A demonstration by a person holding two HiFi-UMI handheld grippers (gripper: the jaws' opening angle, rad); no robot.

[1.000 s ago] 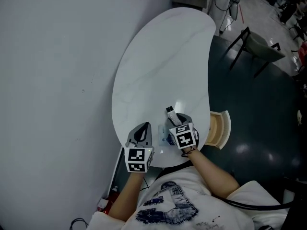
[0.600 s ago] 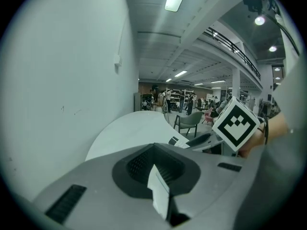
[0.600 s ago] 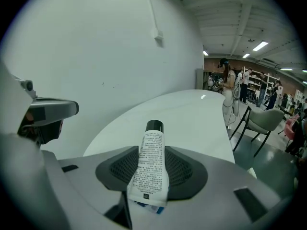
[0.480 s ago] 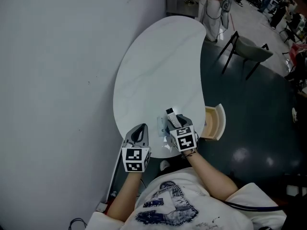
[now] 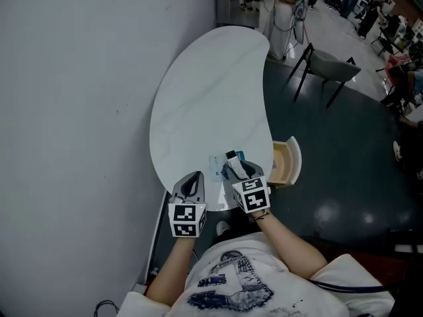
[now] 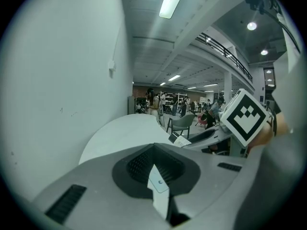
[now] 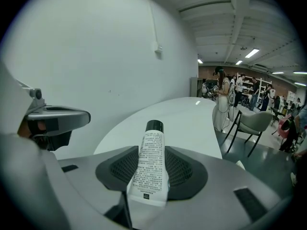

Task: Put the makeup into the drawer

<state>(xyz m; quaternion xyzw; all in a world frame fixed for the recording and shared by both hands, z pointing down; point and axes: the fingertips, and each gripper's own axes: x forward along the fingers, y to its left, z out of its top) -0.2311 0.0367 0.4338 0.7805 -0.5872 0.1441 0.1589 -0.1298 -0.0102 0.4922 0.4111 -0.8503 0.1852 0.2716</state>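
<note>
Step in hand: transfer. The right gripper (image 5: pixel 239 169) clamps the makeup tube (image 7: pixel 151 163) above the near edge of the table (image 5: pixel 205 91). The left gripper (image 5: pixel 192 185) is closed and empty. Next move, as judged: carry the tube right over the open drawer (image 5: pixel 287 164), lower it, then release.

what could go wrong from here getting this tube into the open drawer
The tube is pinched near its flat end in the right tongs, cap end sticking out, so it might slip or swing. The drawer is a narrow target at the table edge; an early release would likely drop it on the floor.
</note>
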